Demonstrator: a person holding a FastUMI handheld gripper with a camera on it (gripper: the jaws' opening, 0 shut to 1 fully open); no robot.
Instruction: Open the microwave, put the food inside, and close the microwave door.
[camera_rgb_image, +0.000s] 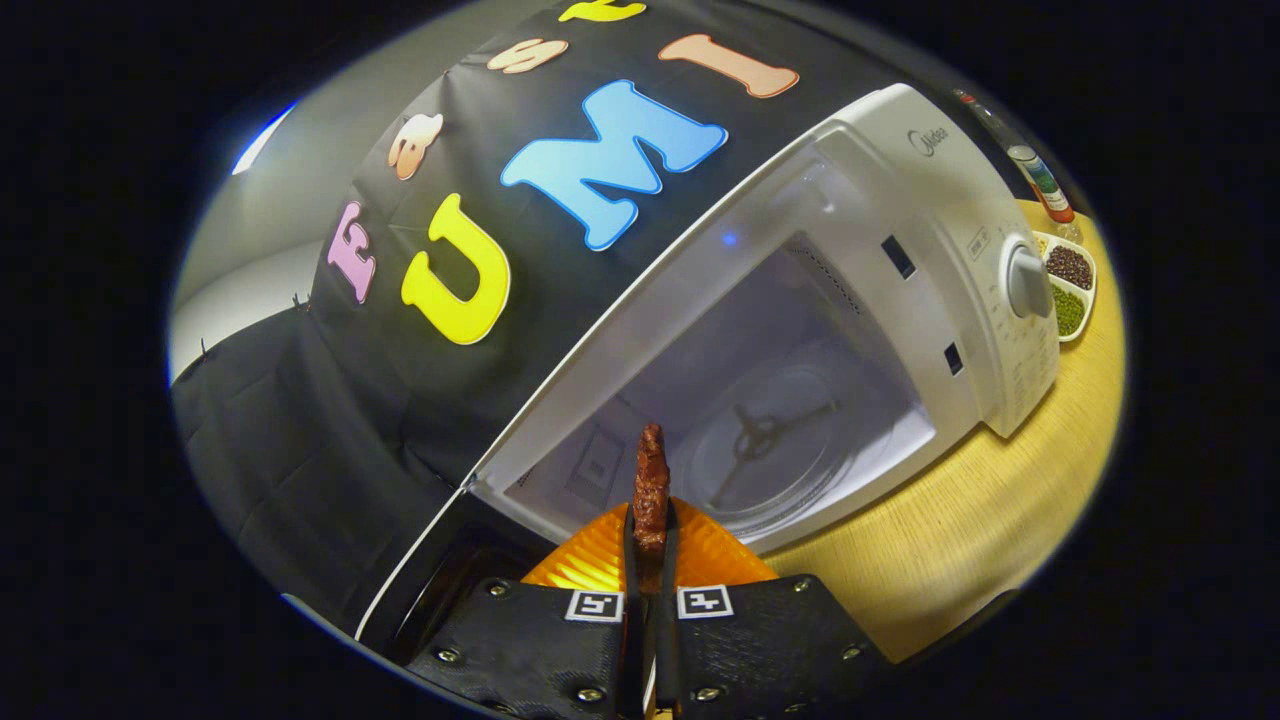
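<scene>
A white microwave (930, 230) stands on a wooden table (960, 530) with its door (430, 570) swung wide open to the left of the fingers. Its pale cavity holds a glass turntable (790, 440). My gripper (650, 545) is shut on a brown piece of food (651, 485), which stands upright between the fingertips, just in front of the cavity's opening. Under the food lies an orange ribbed plate (600, 560), partly hidden by the fingers.
A control dial (1028, 282) sits on the microwave's right panel. Beyond the microwave on the table are a white divided dish (1070, 285) of dark and green beans and a bottle (1040, 180). Black cloth hangs behind.
</scene>
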